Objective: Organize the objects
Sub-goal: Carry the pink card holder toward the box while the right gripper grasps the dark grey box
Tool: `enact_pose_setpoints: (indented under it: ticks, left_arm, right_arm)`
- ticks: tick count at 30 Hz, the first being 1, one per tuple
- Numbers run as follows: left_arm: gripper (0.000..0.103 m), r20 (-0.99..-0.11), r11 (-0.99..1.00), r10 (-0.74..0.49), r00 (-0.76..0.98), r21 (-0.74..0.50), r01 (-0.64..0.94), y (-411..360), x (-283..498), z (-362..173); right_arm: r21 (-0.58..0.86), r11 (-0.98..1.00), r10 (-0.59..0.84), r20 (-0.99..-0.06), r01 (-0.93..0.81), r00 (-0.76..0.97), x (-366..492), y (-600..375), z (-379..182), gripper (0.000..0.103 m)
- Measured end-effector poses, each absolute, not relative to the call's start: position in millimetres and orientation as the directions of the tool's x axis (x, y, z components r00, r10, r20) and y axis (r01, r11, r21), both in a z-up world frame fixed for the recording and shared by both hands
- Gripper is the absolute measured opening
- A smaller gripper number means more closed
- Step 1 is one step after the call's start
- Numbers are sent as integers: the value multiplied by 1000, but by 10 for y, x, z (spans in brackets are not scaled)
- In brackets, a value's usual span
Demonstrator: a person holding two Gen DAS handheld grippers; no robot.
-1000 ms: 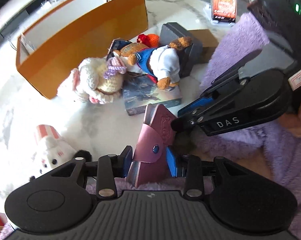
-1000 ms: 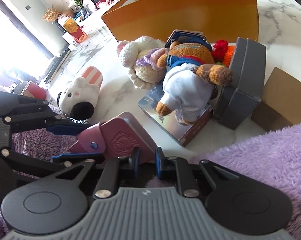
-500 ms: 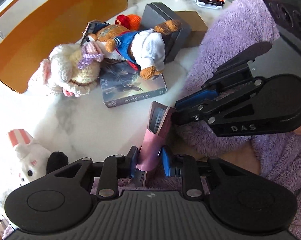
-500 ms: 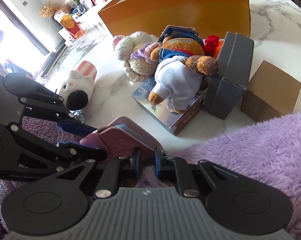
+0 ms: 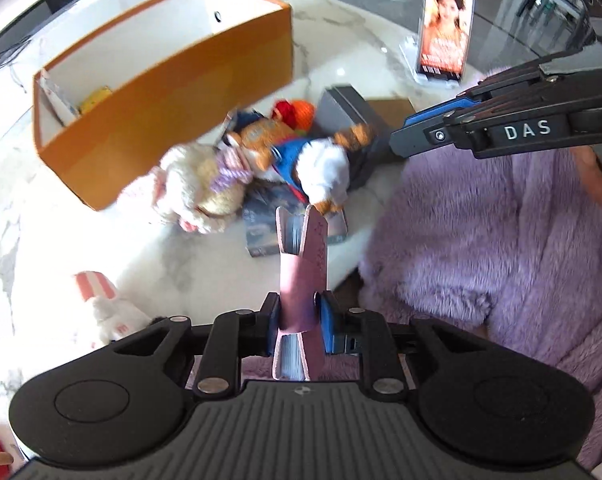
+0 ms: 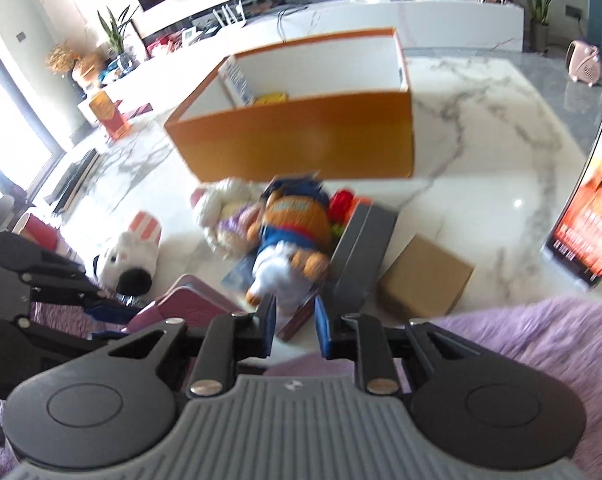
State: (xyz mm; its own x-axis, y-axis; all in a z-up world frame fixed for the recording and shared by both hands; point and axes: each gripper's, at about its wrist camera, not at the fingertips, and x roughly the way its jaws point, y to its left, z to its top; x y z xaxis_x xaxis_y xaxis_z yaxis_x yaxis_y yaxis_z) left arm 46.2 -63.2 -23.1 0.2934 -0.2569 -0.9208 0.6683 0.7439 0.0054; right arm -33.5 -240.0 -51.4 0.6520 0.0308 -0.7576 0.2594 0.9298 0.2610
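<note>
Your left gripper (image 5: 297, 320) held the pink wallet (image 5: 303, 276) edge-on between its blue pads, its jaws closing on it; that view alone showed the wallet's open top with card edges inside, standing up over the near edge of the marble table (image 5: 205, 264). Your right gripper's view showed the wallet (image 6: 189, 300) only as a pink flap low on the left, behind the left gripper's dark linkage (image 6: 41, 276). Your right gripper (image 6: 295, 326) had its jaws opening with a narrow gap and nothing between the pads; in the left view it hung above your purple fleece sleeve (image 5: 481, 248), off the table's right edge. From the left along the table lay the striped-eared white plush (image 6: 135, 252), the cream lamb plush (image 5: 193, 192), the bear plush in blue and white (image 5: 301, 156) lying across the photo-card box (image 5: 261, 236), the grey case (image 6: 361, 248) and the brown carton (image 6: 425, 280). This heap stood between the wallet and the orange box (image 6: 301, 144) toward the far edge. The right view looked into that box and showed a yellow item (image 6: 271, 99) inside. A portrait stand (image 5: 445, 32) stood at the far right edge.
</note>
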Motion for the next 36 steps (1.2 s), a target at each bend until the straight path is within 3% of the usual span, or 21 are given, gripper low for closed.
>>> enact_pose_setpoints:
  ticks: [9, 11, 13, 27, 31, 34, 36]
  left_arm:
    - [24, -875, 827, -308, 373, -52, 559, -486, 821, 108]
    - [25, -871, 837, -313, 379, -64, 543, -437, 884, 150]
    - [24, -870, 846, -316, 380, -76, 528, -399, 940, 167]
    - [24, -858, 873, -325, 399, -111, 474, -285, 1167, 182]
    - [24, -852, 875, -332, 404, -119, 468, -264, 1168, 211]
    - [24, -847, 878, -336, 412, -123, 463, -245, 1168, 233]
    - [24, -841, 879, -344, 417, -132, 459, -224, 1169, 262]
  right_arm:
    - [163, 920, -82, -809, 356, 582, 245, -2773, -514, 26]
    - [147, 916, -95, -826, 374, 556, 349, -2837, -572, 31]
    - [153, 908, -88, -841, 391, 533, 419, -2902, -641, 36]
    - [176, 904, -39, -874, 390, 484, 629, -2893, -749, 37]
    - [153, 911, -48, -882, 382, 469, 646, -2837, -748, 45]
    - [153, 913, -44, -885, 378, 464, 659, -2821, -778, 44]
    - [159, 912, -40, -882, 377, 470, 658, -2814, -757, 36]
